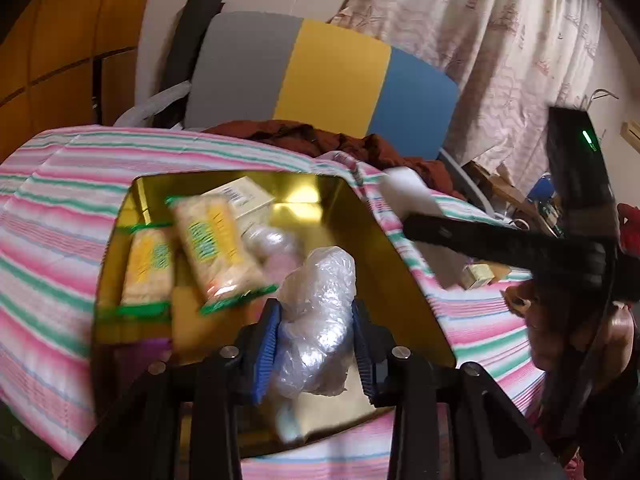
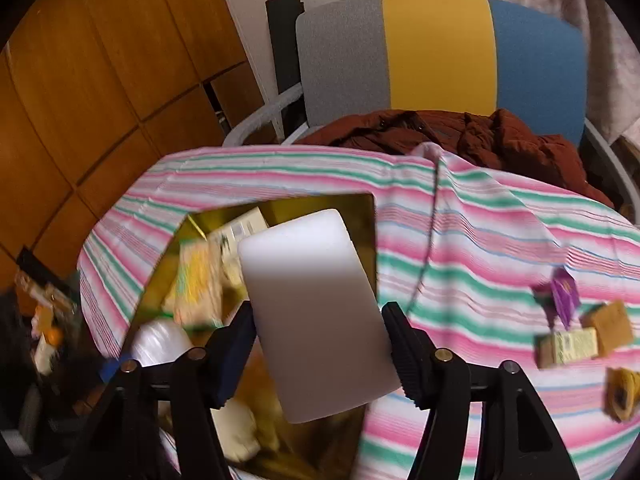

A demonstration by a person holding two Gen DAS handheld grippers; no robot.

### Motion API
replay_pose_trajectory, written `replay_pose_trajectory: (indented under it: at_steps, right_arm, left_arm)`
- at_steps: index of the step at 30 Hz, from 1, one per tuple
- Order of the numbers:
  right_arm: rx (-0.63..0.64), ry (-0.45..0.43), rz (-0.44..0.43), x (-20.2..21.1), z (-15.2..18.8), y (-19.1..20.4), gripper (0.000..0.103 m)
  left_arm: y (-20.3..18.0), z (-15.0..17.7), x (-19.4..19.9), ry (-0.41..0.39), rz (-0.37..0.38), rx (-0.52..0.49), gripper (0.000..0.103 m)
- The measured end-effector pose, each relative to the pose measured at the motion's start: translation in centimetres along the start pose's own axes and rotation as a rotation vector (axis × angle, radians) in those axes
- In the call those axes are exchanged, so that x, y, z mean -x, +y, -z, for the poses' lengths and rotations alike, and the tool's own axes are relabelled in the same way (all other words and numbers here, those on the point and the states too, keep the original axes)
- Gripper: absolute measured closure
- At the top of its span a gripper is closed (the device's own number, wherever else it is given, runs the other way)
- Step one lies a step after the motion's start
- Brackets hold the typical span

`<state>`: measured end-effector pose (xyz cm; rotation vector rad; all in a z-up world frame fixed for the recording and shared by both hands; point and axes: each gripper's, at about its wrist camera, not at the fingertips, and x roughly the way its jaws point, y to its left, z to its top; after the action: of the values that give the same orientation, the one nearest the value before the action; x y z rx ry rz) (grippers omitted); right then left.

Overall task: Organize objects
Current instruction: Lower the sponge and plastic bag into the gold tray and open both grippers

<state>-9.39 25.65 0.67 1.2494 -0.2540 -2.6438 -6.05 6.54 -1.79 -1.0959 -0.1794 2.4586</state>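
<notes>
Care is needed over the gold tin (image 1: 400, 240) on the striped table: the left claw (image 1: 316, 332) is closed on a crumpled plastic bag (image 1: 316, 320), the right claw (image 2: 320, 344) on a white block (image 2: 316, 312). Each should be lowered into bare space beside the snack packets (image 1: 216, 248) before being released.

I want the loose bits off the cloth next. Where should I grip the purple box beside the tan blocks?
Grip the purple box across its two broad faces, coming from above: it stands tilted on end, clear of the tan blocks, with open striped cloth behind.
</notes>
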Motion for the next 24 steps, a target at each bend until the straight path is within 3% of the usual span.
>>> replay_pose_trajectory:
  at_steps: [1, 3, 4, 10, 16, 24]
  right_arm:
    - [-0.015, -0.003, -0.014, -0.3, -0.8, 0.1, 0.035]
    - [-0.047, -0.017, -0.052, -0.9, -2.5, 0.1, 0.012]
    - [-0.062, -0.023, -0.058, -1.1, -3.1, 0.2, 0.008]
    - [-0.058, -0.020, -0.045, -1.0, -2.4, 0.8, 0.008]
    - [-0.040, -0.007, -0.005, -0.1, 0.9, 0.9, 0.007]
    - [-0.013, -0.047, 0.063, 1.6, 3.3, 1.8, 0.004]
  left_arm:
    - [-0.2, -0.3, -0.3, -0.008, -0.002, 0.007, 0.056]
    - [-0.2, -0.9, -1.0, 0.002, 0.006, 0.021, 0.052]
    - [-0.1, -1.0, -1.1, -0.003, 0.004, 0.030, 0.050]
    - [0.7, -0.1, -0.8, 0.013, -0.008, 0.049, 0.047]
    - [1.3, 0.9, 0.4, 0.006, -0.121, 0.034, 0.047]
    - [1.6, 1.4, 2.2, -0.029, -0.200, 0.019, 0.047]
